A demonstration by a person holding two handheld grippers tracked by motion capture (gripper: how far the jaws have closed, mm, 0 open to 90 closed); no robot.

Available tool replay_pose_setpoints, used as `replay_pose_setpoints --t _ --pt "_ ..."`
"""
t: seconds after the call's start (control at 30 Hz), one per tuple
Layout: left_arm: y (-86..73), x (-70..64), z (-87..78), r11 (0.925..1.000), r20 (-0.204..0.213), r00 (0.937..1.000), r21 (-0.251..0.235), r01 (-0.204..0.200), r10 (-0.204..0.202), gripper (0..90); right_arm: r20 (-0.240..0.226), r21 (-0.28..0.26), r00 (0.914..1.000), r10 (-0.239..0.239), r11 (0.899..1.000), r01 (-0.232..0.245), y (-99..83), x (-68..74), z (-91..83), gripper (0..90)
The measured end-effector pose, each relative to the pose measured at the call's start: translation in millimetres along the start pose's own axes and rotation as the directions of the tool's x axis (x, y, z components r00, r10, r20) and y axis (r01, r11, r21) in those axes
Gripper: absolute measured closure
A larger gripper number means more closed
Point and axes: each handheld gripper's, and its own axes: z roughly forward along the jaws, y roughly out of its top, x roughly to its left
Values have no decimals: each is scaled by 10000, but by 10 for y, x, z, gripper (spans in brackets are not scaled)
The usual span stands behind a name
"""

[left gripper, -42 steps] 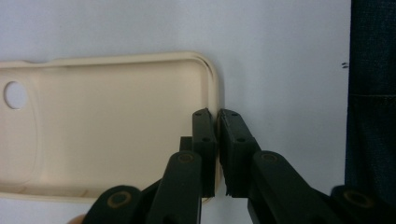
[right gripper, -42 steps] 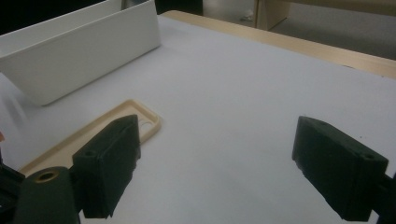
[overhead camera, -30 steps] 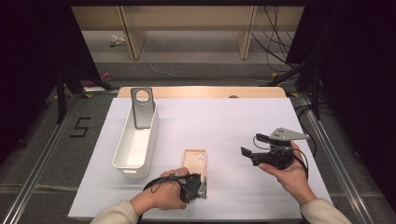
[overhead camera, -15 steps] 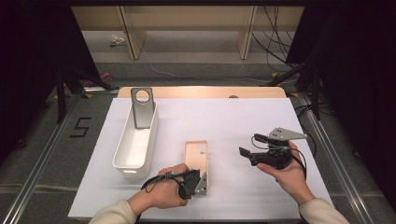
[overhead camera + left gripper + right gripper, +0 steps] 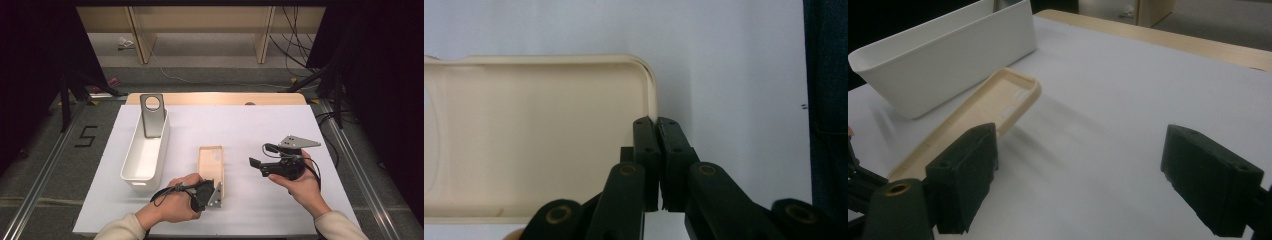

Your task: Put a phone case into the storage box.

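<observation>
A person works at a white bench (image 5: 250,130) with a gripper in each hand. The left gripper (image 5: 214,192) has its jaws pinched shut on the near rim of a cream phone case (image 5: 211,162), which lies open side up with its far end lifted slightly off the surface. The right gripper (image 5: 256,164) hovers just right of the case, jaws spread wide and holding nothing, pointed toward it. Beyond the left jaws, further left, stands a long white bin (image 5: 145,155) with a grey metal bracket (image 5: 152,114) propped at its far end. The step in hand appears to be lifting the case; next, it likely needs carrying left into the bin, keeping the thin rim from slipping.
</observation>
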Motion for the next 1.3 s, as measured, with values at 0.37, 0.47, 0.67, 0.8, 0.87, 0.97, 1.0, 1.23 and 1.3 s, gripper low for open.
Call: replay_pose_setpoints --t 0.37,0.47,0.67,0.8,0.87,0.97,1.0,1.23,1.3 --pt "66 -25 -9 9997 -59 9998 -105 -197 197 873 -492 109 9988 76 9999 -71 85 81 215 164" --pt "76 -25 -24 9997 -129 9997 -120 -229 227 873 -607 181 9979 211 9996 -200 104 92 284 165" --pt "96 -32 -43 9992 -244 9990 -123 -370 367 873 -779 292 9958 477 9985 -456 145 102 417 169" --pt "104 -33 -50 9990 -319 9987 -208 -398 391 873 -854 381 9942 649 9974 -618 168 102 489 172" --pt "108 -34 -52 9989 -347 9985 -191 -428 421 873 -903 400 9925 818 9961 -785 177 102 522 179" --pt "112 -36 -52 9989 -357 9985 -207 -418 411 873 -994 456 9907 928 9950 -886 187 94 569 200" --pt "115 -34 -51 9988 -288 9985 -133 -480 476 873 -1012 493 9901 972 9945 -926 189 94 586 207" --pt "135 -48 -48 9984 -349 9980 -180 -539 532 874 -1337 774 9830 1259 9902 -1163 208 107 708 275" --pt "141 -52 -49 9981 -387 9976 -196 -579 571 873 -1493 888 9799 1325 9888 -1202 208 113 746 322"
